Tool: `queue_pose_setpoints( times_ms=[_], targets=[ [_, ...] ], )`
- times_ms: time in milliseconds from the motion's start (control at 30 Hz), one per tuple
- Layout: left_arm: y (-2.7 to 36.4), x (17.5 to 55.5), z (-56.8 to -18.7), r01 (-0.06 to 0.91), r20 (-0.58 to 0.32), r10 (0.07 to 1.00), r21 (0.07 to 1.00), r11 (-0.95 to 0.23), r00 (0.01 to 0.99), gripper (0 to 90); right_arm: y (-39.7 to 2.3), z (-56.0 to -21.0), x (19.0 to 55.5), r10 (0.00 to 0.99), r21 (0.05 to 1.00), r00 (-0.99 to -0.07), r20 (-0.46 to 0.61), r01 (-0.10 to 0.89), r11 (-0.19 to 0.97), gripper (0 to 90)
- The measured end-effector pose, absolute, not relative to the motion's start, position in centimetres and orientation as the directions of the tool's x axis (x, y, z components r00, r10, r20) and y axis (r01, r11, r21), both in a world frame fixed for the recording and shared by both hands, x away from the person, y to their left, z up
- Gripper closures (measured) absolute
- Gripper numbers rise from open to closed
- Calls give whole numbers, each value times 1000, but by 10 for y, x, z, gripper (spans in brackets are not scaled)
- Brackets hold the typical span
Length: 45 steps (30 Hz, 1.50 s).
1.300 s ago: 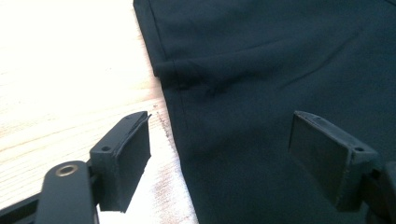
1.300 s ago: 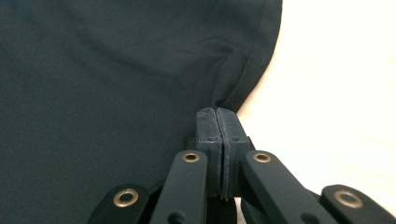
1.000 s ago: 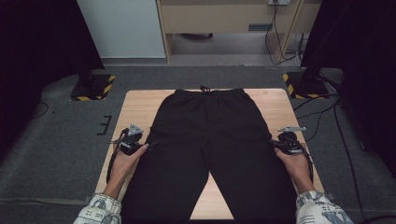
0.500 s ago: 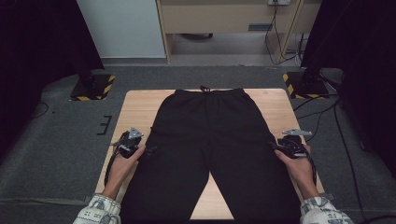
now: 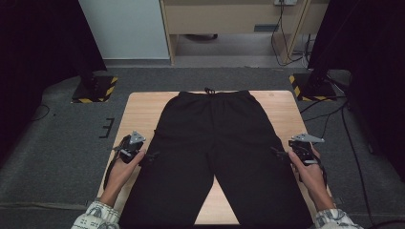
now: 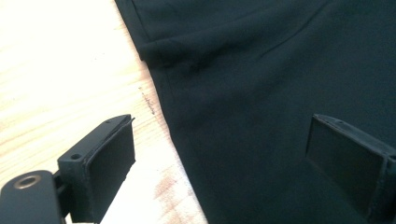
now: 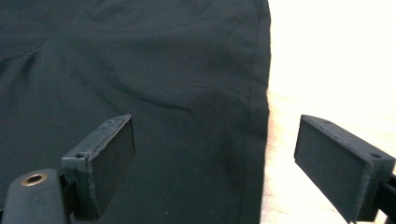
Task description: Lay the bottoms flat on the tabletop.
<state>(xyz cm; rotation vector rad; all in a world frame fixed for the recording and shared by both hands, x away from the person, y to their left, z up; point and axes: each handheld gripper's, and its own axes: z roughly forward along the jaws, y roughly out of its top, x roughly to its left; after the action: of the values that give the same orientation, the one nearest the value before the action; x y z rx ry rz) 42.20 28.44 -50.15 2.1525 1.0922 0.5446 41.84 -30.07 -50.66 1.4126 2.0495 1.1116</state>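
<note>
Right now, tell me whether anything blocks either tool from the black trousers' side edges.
Nothing visible does. The left tool stands open astride the black trousers' left edge on the wooden table; the right tool, its jaws just opened, straddles the right edge.

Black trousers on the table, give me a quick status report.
Left claw open, right claw just opened, both straddling the outer seams. Black trousers flat on the wooden table, waistband at the far end. Nothing in the way.

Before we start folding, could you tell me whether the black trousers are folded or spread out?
Spread out: the black trousers lie flat on the table, both legs apart, waistband at the far edge.
</note>
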Motion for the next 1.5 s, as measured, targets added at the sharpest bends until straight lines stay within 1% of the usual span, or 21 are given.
queue_pose_setpoints(
  times_ms=[100, 167, 267, 367, 567, 600, 633, 667, 733, 833, 867, 900, 933, 1033, 1067, 1100, 1200, 1300, 1500],
  targets=[
    [286, 424, -500, 549, 79, 822, 708, -444, 564, 73, -304, -507, 421, 912, 792, -397, 103, 588, 167, 137],
    [288, 427, -498, 554, 70, 818, 703, -446, 570, 73, -310, -508, 424, 916, 781, -384, 119, 606, 152, 143],
    [295, 433, -499, 572, 83, 822, 679, -460, 563, 73, -317, -510, 428, 920, 762, -366, 140, 633, 136, 146],
    [302, 435, -498, 580, 81, 833, 680, -448, 548, 73, -324, -513, 430, 926, 747, -356, 127, 648, 147, 143],
    [314, 441, -501, 612, 57, 849, 669, -423, 525, 69, -337, -515, 432, 939, 740, -321, 124, 660, 128, 139],
    [320, 443, -503, 624, 58, 862, 666, -409, 503, 68, -343, -514, 433, 947, 746, -299, 119, 656, 114, 139],
    [320, 443, -503, 624, 58, 862, 666, -409, 503, 68, -343, -514, 433, 947, 746, -299, 119, 656, 114, 139],
    [325, 446, -505, 638, 43, 879, 671, -378, 475, 69, -348, -513, 434, 956, 753, -272, 113, 651, 97, 138],
    [329, 448, -507, 651, 27, 893, 674, -349, 450, 69, -352, -514, 436, 962, 757, -250, 108, 648, 84, 137],
    [331, 451, -510, 656, 41, 899, 669, -349, 436, 69, -354, -520, 438, 971, 749, -226, 83, 656, 89, 132],
    [333, 452, -514, 666, 38, 909, 667, -333, 416, 68, -353, -522, 439, 971, 746, -225, 78, 660, 93, 131],
    [333, 452, -514, 666, 38, 909, 667, -333, 416, 69, -353, -522, 439, 971, 746, -225, 78, 660, 93, 131],
    [335, 453, -520, 675, 21, 916, 670, -309, 400, 69, -352, -527, 439, 974, 744, -215, 67, 662, 95, 129],
    [337, 453, -525, 679, 14, 922, 672, -295, 387, 69, -349, -531, 440, 975, 738, -210, 71, 668, 90, 121],
    [337, 452, -532, 685, 5, 923, 668, -290, 386, 69, -347, -536, 440, 976, 725, -209, 58, 681, 103, 114],
    [338, 450, -535, 667, 3, 923, 690, -281, 385, 50, -347, -538, 439, 977, 733, -211, 34, 669, 119, 114],
    [340, 445, -537, 650, 7, 922, 707, -279, 388, 42, -346, -539, 437, 971, 725, -239, -3, 668, 166, 109],
    [344, 437, -536, 654, 7, 926, 706, -272, 378, 40, -349, -538, 429, 968, 723, -252, 2, 669, 172, 109],
    [342, 423, -536, 655, 7, 929, 707, -266, 370, 40, -347, -538, 412, 968, 723, -251, 1, 669, 173, 109]
  ],
)
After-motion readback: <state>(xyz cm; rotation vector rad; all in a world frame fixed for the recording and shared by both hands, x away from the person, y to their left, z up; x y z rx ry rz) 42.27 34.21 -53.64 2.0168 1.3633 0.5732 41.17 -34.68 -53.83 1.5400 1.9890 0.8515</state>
